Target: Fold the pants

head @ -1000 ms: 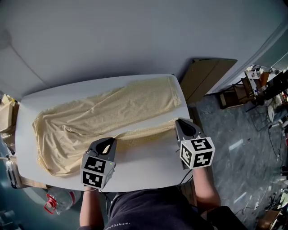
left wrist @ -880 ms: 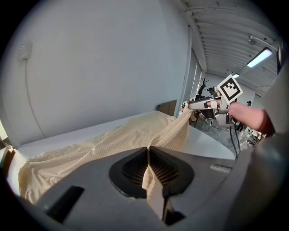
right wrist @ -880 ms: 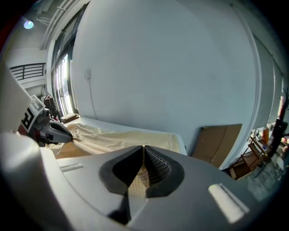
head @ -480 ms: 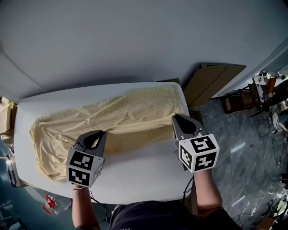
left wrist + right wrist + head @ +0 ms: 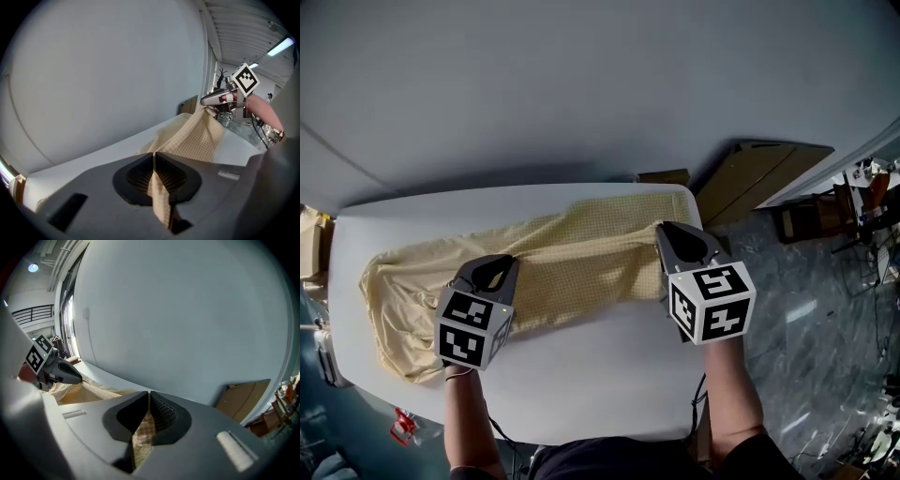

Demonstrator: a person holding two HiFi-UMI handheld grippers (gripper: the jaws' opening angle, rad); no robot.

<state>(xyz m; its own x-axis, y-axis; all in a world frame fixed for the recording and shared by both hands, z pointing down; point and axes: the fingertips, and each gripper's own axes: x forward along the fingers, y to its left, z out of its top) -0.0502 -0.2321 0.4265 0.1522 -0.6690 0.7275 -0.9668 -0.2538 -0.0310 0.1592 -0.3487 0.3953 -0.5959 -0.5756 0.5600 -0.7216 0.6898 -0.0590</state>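
**A:** Left gripper (image 5: pixel 499 264): clamped or loose?

**B:** Clamped. Shut tight on a pinch of the pale yellow checked cloth pants (image 5: pixel 581 258), with the fabric threaded straight between the jaws.

**A:** And the right gripper (image 5: pixel 667 232)?

**B:** Same. Closed on that same cloth, further along and likely at the hem end, close to the right edge of the white round-cornered table (image 5: pixel 609 394).

**A:** Whereabouts of the pants?

**B:** Stretched lengthwise across the far half of the table. Wider, bunched end at the left, reaching the table's left edge; narrower end at the right. Held edge raised between the two grippers, over the leg lying flat beneath.

**A:** Progress, then?

**B:** Early, by the look of it. Seemingly partway through the first fold, one leg brought across onto the other. Not yet laid down, not yet smoothed.

**A:** Left to do?

**B:** Probably this: lower the held edge so both legs match, let go, flatten the wrinkles at the bunched end, then fold end to end once or twice into a compact stack.
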